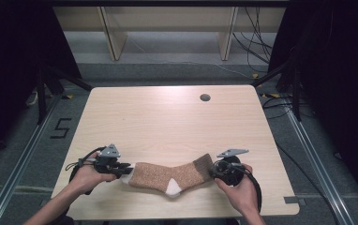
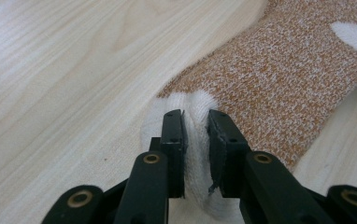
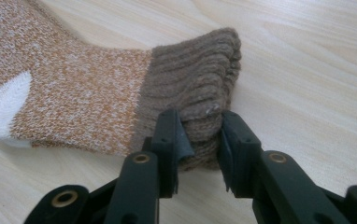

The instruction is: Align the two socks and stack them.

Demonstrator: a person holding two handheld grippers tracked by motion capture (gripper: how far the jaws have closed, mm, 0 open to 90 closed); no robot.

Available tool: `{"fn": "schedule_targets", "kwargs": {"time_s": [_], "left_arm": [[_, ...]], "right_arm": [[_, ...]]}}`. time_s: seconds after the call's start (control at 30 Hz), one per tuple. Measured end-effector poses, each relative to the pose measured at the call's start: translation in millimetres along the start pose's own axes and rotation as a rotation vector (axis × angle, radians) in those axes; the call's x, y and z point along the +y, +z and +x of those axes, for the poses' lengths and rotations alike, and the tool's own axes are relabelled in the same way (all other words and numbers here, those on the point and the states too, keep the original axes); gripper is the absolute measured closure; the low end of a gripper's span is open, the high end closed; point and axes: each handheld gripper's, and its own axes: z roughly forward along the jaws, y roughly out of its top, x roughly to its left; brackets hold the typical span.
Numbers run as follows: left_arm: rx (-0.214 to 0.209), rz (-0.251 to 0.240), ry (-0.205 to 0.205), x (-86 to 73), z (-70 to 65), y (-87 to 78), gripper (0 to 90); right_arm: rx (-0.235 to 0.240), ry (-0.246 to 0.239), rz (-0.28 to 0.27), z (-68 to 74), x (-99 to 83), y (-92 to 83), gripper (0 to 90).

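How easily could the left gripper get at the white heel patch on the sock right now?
Probably not right away: the left gripper is shut on the sock's white toe, so it would have to let go first. Otherwise the heel patch lies uncovered along the sock, with bare table around it.

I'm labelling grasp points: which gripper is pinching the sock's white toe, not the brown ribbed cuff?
The left gripper. Its jaws clamp the white toe of the sock, while the right gripper grips the darker brown ribbed cuff.

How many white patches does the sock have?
2 showing: the white toe, pinched in the left gripper, and the white heel on the sock's near edge. Its underside is hidden.
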Motion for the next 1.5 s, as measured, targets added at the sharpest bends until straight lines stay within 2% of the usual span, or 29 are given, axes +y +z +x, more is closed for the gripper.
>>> {"fn": "schedule_targets", "kwargs": {"time_s": [0.17, 0.2, 0.23, 0.3, 0.33, 0.37, 0.4, 0.47, 0.5, 0.6, 0.67, 0.7, 0.73, 0.77, 0.93, 1.07, 1.1, 1.13, 1.17, 1.2, 1.3, 1.43, 1.47, 1.5], "left_arm": [[0.002, 0.003, 0.007, -1.2, -1.2, 0.7, 74.1], [0.003, 0.000, 0.004, -1.0, -1.6, 0.1, 72.7], [0.006, -0.002, 0.005, -0.5, -1.9, -1.1, 70.4], [0.016, -0.025, -0.001, 0.7, -2.9, -4.0, 65.9], [0.021, -0.034, 0.003, 1.6, -3.3, -5.8, 63.5], [0.021, -0.034, 0.003, 1.6, -3.3, -5.8, 61.3], [0.028, -0.062, 0.003, 4.3, -3.2, -10.3, 59.5], [0.030, -0.076, -0.002, 5.8, -3.4, -12.9, 58.5], [0.048, -0.103, -0.009, 8.9, -2.5, -17.6, 56.9], [0.058, -0.118, -0.020, 10.5, -1.7, -19.9, 57.0], [0.060, -0.102, -0.024, 9.5, -0.7, -18.4, 58.9], [0.059, -0.071, -0.024, 6.7, 1.2, -14.0, 62.3], [0.059, -0.071, -0.024, 6.7, 1.2, -14.0, 64.5], [0.059, -0.057, -0.047, 3.3, 2.1, -9.3, 66.2], [0.057, -0.036, -0.058, -1.0, 4.3, -3.0, 72.9], [0.061, -0.014, -0.058, -5.1, 4.6, 4.9, 73.8], [0.061, -0.006, -0.052, -6.2, 4.3, 7.3, 73.9], [0.079, -0.006, -0.046, -7.9, 3.7, 11.0, 73.9], [0.080, -0.004, -0.041, -8.0, 3.3, 11.4, 73.9], [0.081, 0.002, -0.033, -7.8, 2.9, 11.2, 73.9], [0.084, -0.002, -0.026, -8.6, 2.6, 11.8, 73.8], [0.086, -0.006, -0.025, -9.9, 4.0, 11.6, 71.8], [0.098, -0.012, -0.032, -10.2, 4.5, 11.6, 70.5], [0.118, -0.030, -0.040, -8.4, 2.9, 9.0, 65.9]], "right_arm": [[-0.012, 0.003, -0.001, -3.2, -1.5, -1.7, 63.3], [-0.010, 0.018, 0.011, -3.1, -1.1, -4.1, 61.7], [-0.013, 0.032, -0.002, -3.6, -0.8, -5.7, 59.7], [-0.024, 0.025, -0.038, -8.2, 1.2, -10.6, 56.3], [-0.028, -0.010, -0.060, -13.4, 3.1, -12.7, 56.2], [-0.030, -0.002, -0.071, -15.4, 4.8, -15.4, 56.7], [-0.034, 0.019, -0.075, -15.7, 6.4, -18.1, 57.1], [-0.041, 0.012, -0.089, -17.4, 8.0, -19.4, 57.7], [-0.036, 0.034, -0.079, -16.7, 11.8, -20.3, 59.1], [-0.027, 0.010, -0.096, -17.7, 16.0, -17.2, 61.5], [-0.022, 0.005, -0.087, -17.0, 19.5, -13.5, 63.1], [-0.007, 0.021, -0.087, -16.7, 21.7, -6.6, 64.6], [-0.007, 0.021, -0.087, -16.7, 21.7, -6.6, 64.6], [-0.005, 0.033, -0.045, -16.8, 23.4, -4.1, 67.0], [0.009, 0.064, -0.022, -15.1, 22.8, 2.7, 75.3], [0.013, 0.040, 0.011, -18.5, 20.5, 6.5, 82.8], [0.009, 0.048, 0.006, -18.4, 19.3, 7.2, 83.8], [0.003, 0.045, 0.020, -19.2, 17.8, 8.1, 84.6], [0.002, 0.046, 0.010, -19.6, 16.7, 9.8, 84.9], [-0.002, 0.046, 0.022, -19.9, 16.2, 10.3, 85.0], [-0.007, 0.039, 0.016, -21.7, 14.8, 12.6, 85.4], [-0.009, 0.052, 0.018, -22.7, 13.6, 15.1, 85.7], [-0.011, 0.040, 0.018, -24.5, 12.8, 15.8, 85.8], [-0.008, 0.055, 0.020, -24.9, 11.6, 16.7, 85.7]]}}
